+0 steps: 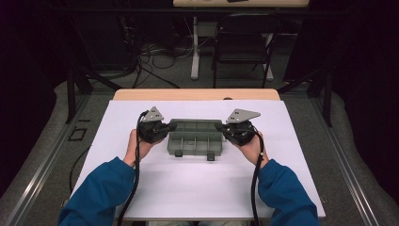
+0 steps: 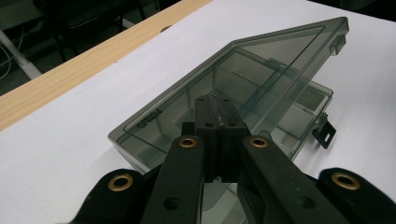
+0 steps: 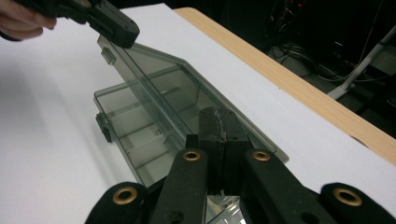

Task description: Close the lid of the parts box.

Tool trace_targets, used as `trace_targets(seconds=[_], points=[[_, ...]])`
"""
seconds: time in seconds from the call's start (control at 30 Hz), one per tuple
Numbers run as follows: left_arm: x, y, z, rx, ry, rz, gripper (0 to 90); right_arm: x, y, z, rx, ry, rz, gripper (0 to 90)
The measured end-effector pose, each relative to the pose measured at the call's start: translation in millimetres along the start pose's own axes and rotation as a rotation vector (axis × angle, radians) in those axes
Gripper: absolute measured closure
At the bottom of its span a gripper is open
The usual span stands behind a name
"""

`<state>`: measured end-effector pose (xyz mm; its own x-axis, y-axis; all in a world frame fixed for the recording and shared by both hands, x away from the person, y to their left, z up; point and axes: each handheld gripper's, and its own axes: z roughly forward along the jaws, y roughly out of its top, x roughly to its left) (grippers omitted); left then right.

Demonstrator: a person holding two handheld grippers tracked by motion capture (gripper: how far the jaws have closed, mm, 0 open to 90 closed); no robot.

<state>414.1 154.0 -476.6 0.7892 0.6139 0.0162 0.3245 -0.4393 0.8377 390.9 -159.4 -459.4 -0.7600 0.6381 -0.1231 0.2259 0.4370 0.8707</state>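
A smoky, see-through compartment box (image 1: 195,141) lies in the middle of the white table top (image 1: 197,188). Its hinged lid (image 2: 261,70) is raised at a slant over the divided base (image 2: 306,105). My left gripper (image 1: 171,126) is at the lid's left end and my right gripper (image 1: 219,126) at its right end. In the left gripper view the left gripper (image 2: 217,105) has its jaws pressed together at the lid's edge. The right gripper (image 3: 218,119) is likewise shut at the edge of the lid (image 3: 159,79), with the left gripper (image 3: 116,30) at the far corner above the base (image 3: 126,121).
Two dark latches (image 1: 211,157) hang from the box's near side. The wooden table edge (image 1: 197,94) runs along the far side. Beyond it stand a dark chair (image 1: 244,42) and a white table leg (image 1: 195,52), with cables on the floor.
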Motion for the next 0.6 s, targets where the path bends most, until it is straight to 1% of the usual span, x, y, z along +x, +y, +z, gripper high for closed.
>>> trace_targets(seconds=[0.07,0.1,0.2,0.3,0.43,0.5,0.6], points=[[-0.8,-2.5,-0.1,-0.004,0.002,-0.002,89.3,2.3,-1.6,3.3,0.018,0.006,-0.003,90.0],[-1.2,-4.0,0.0,-0.004,-0.004,-0.007,89.3,3.5,-2.4,4.9,0.022,0.0,-0.008,90.0],[-1.9,-8.1,0.0,0.005,-0.004,-0.003,89.2,5.3,-3.7,9.0,0.046,0.005,-0.013,90.0],[-2.5,-11.5,1.3,0.01,-0.008,-0.013,89.2,7.5,-5.9,11.9,0.063,0.008,-0.018,90.0],[-3.5,-14.3,1.9,0.018,-0.014,-0.014,89.3,9.8,-9.7,14.1,0.079,0.013,-0.014,90.0],[-4.4,-16.1,1.6,0.017,-0.014,-0.025,89.3,10.0,-11.8,14.5,0.086,0.013,-0.008,90.0],[-6.3,-19.4,2.2,0.022,-0.015,-0.023,89.2,11.1,-15.8,16.2,0.103,0.016,-0.009,90.0]])
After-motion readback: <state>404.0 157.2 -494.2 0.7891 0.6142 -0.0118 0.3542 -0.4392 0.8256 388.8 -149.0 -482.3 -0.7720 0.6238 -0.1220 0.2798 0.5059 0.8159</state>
